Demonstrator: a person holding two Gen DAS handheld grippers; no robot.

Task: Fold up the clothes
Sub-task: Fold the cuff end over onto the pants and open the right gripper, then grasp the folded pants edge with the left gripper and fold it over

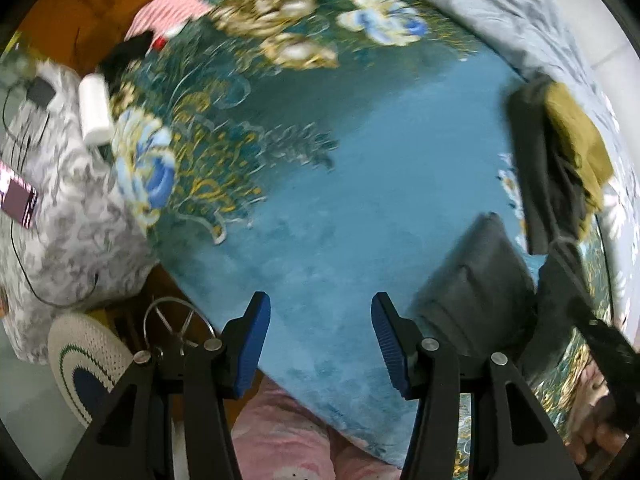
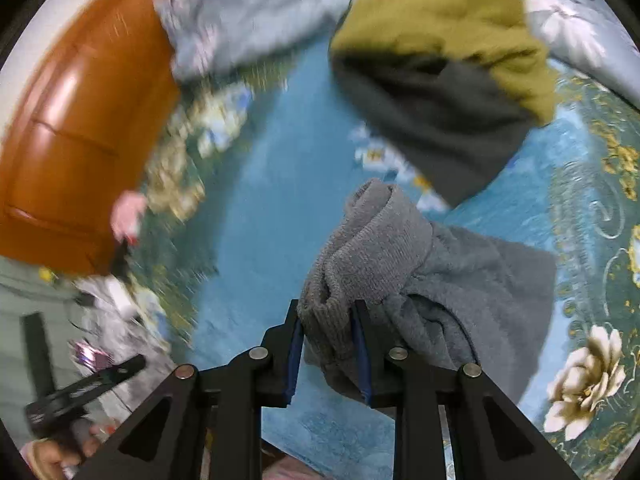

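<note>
My right gripper point(image 2: 326, 320) is shut on a folded grey knit garment point(image 2: 384, 248), holding its bunched edge above the blue floral bed cover point(image 2: 260, 208). The same grey garment point(image 1: 476, 280) shows at the right of the left wrist view. Beyond it lies a pile of a dark grey garment point(image 2: 440, 120) under an olive-green one point(image 2: 448, 28); the pile also shows in the left wrist view point(image 1: 560, 152). My left gripper point(image 1: 320, 328) is open and empty over the bare blue cover point(image 1: 340, 200), left of the grey garment.
A grey-blue quilt point(image 2: 248, 12) lies at the back by an orange wooden headboard point(image 2: 80, 128). A grey patterned pillow point(image 1: 68, 200) with cables, a phone point(image 1: 18, 200) and a white box point(image 1: 94, 110) lies left. A round stool point(image 1: 84, 356) stands off the bed edge.
</note>
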